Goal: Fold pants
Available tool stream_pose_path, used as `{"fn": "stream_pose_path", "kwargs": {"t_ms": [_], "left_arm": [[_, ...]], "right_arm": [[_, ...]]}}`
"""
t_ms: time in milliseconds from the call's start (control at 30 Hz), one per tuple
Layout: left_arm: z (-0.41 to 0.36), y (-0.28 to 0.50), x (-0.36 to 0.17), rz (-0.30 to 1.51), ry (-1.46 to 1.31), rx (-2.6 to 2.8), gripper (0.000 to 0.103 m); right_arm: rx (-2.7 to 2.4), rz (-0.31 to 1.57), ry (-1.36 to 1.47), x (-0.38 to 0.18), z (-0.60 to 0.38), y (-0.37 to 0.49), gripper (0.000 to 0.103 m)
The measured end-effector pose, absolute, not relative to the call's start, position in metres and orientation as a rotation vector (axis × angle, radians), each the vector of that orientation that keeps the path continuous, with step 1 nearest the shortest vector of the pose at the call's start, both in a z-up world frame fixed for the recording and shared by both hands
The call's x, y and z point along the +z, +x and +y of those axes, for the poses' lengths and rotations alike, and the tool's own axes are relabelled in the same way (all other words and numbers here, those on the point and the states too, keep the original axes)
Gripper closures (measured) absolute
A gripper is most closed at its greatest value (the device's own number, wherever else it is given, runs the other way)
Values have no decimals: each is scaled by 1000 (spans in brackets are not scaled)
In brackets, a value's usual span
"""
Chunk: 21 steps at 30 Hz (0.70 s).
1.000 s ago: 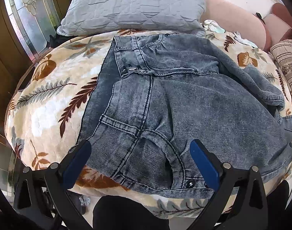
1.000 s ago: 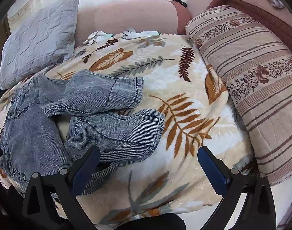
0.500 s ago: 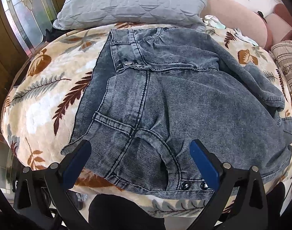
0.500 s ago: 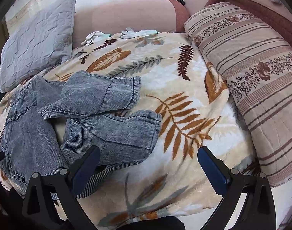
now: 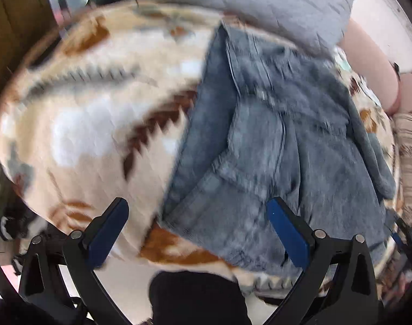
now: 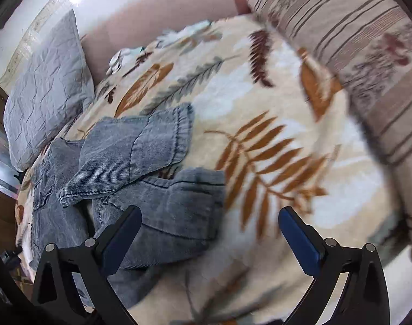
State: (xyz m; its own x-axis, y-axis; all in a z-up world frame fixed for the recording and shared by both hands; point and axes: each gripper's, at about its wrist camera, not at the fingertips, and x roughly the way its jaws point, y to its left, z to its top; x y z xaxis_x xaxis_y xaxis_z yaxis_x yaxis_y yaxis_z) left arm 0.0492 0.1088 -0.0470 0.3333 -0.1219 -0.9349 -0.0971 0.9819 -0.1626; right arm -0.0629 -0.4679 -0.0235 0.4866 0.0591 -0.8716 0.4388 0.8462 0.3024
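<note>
Little of the folding is judged to be done: the grey denim pants point(image 5: 281, 146) are spread in a rumpled heap on the leaf-print blanket point(image 5: 92, 124) of the bed, with no neat fold to be made out. In the left wrist view, which is blurred, the waist end is seen lying toward the near edge of the bed, below a grey quilted pillow point(image 5: 260, 5). In the right wrist view the two legs are seen bent back on themselves, one cuffed leg end point(image 6: 151, 140) lying partly over the other leg point(image 6: 176, 208), both loosely creased and not aligned. The left gripper point(image 5: 197, 233) is held with its jaws spread wide and nothing between them, above the near waist edge of the pants but not seen touching it. The right gripper point(image 6: 210, 239) is likewise held released and empty, one finger hanging over the lower leg, the other over bare blanket. A striped bolster point(image 6: 363, 43) is seen along the far side of the bed. What is left, as judged from this, is nearly everything: the legs are to be straightened and laid together, and then the length is to be folded over.
</note>
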Motion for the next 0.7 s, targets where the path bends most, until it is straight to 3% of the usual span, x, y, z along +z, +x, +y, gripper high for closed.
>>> {"fn": "stream_pose_path", "kwargs": {"t_ms": [67,133,200,233,267,300,367,400,533,700], "left_arm": [[105,47,-66,1301,-254,-63,0],[98,42,-82,1353,-360,-138,0],[88,40,-90,1372,-458,-201,2],[85,40,-88,1363,-464,-206,9],[80,41,-81,1341,-462,-210,22],[79,42,-74,1325,-457,-207,28],[78,43,-58,1291,-456,-234,63],[79,43,-51,1278,-440,-234,68],[84,42,-54,1290,-392,-197,71],[89,34,-77,1358,-394,-192,71]], "right_arm": [[-208,1074,561,-36,-465,-53,10],[-161,1097,595,-46,-462,-45,24],[-129,1109,617,-52,-459,-42,61],[-135,1117,608,-53,-458,-42,72],[-139,1114,597,-53,-459,-42,90],[-128,1102,607,-51,-461,-43,91],[-117,1033,623,-29,-468,-52,92],[-112,994,620,-15,-471,-57,92],[-185,863,536,33,-491,-100,92],[-317,1032,590,-26,-518,-143,87]]}}
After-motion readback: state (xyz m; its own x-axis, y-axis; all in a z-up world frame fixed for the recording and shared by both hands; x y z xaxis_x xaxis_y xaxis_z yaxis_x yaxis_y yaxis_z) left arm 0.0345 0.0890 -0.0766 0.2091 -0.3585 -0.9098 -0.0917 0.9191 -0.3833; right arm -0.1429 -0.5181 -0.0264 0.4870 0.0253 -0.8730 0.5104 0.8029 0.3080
